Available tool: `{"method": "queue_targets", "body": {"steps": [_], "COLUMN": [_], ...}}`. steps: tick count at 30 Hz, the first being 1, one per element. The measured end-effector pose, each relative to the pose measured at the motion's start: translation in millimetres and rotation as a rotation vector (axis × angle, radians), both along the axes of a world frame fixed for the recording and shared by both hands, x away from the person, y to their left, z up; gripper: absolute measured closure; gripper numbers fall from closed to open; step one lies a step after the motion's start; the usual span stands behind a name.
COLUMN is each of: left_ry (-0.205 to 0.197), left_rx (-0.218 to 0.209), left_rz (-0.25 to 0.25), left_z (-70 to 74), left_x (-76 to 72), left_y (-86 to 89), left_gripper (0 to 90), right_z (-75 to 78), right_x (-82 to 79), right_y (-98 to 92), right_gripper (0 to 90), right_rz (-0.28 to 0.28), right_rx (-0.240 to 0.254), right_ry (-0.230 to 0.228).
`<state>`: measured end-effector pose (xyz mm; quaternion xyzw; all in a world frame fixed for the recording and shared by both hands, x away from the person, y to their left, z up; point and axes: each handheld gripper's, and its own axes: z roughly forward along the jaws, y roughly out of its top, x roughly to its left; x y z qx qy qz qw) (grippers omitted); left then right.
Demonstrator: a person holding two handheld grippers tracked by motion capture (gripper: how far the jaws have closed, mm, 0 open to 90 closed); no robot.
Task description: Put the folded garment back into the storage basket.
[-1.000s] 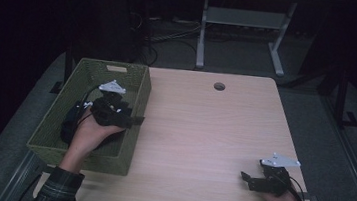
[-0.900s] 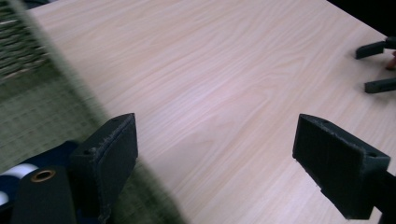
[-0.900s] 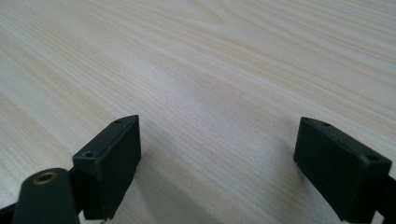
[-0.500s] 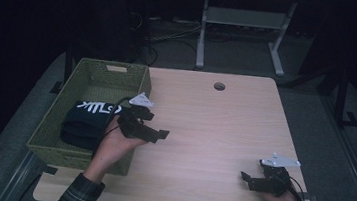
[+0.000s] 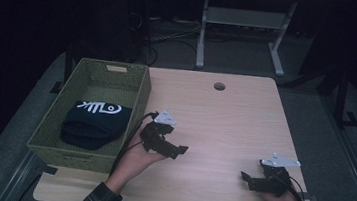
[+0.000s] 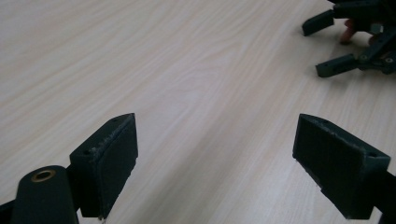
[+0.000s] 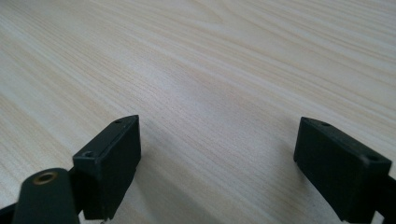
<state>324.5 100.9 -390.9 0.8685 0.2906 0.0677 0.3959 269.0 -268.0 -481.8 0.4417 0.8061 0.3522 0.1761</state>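
Table (image 5: 225, 115) is showing pale wood grain. Basket (image 5: 139, 94) is showing olive-green weave. The folded cloth (image 5: 95, 122) inside is appearing black, possibly dark navy in this dim light, and is bearing a white graphic. Left gripper (image 5: 174, 149) and right gripper (image 5: 246, 178) are showing black bodies with grey top plates. Sleeve (image 5: 100, 200) is showing a plaid pattern.

Table (image 5: 224, 120) right of the basket (image 5: 139, 96) is bare wood, free passage across. Basket wall blocks low moves leftward; black cloth (image 5: 94, 123) fills its near half, far half open.
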Motion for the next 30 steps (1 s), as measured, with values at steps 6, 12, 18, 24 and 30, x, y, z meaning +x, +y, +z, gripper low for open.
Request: {"method": "queue_targets", "body": {"steps": [6, 12, 18, 24, 30], "left_ry": [-0.024, -0.024, -0.025, -0.043, -0.036], "left_rx": [0.036, 0.042, 0.044, 0.055, 0.081], "left_rz": [-0.022, -0.014, 0.001, 0.017, 0.015], "left_z": [-22.4, -40.0, -56.5, -72.0, -83.3], "left_x": [-3.6, -3.8, -2.9, -0.9, 0.8], "left_y": [-11.2, -15.1, -12.8, -10.4, -10.3], "left_gripper": [13.6, 13.5, 13.5, 13.5, 13.5], "right_z": [0.0, 0.0, 0.0, 0.0, 0.0], "right_x": [0.0, 0.0, 0.0, 0.0, 0.0], "right_y": [-0.1, 0.0, 0.0, 0.1, 0.1], "right_gripper": [14.5, 14.5, 14.5, 14.5, 14.5], "right_rz": [0.002, 0.0, -0.001, -0.001, -0.001], "right_rx": [0.001, -0.001, 0.0, 0.0, 0.001], "right_ry": [0.001, 0.0, 0.0, 0.0, 0.0]}}
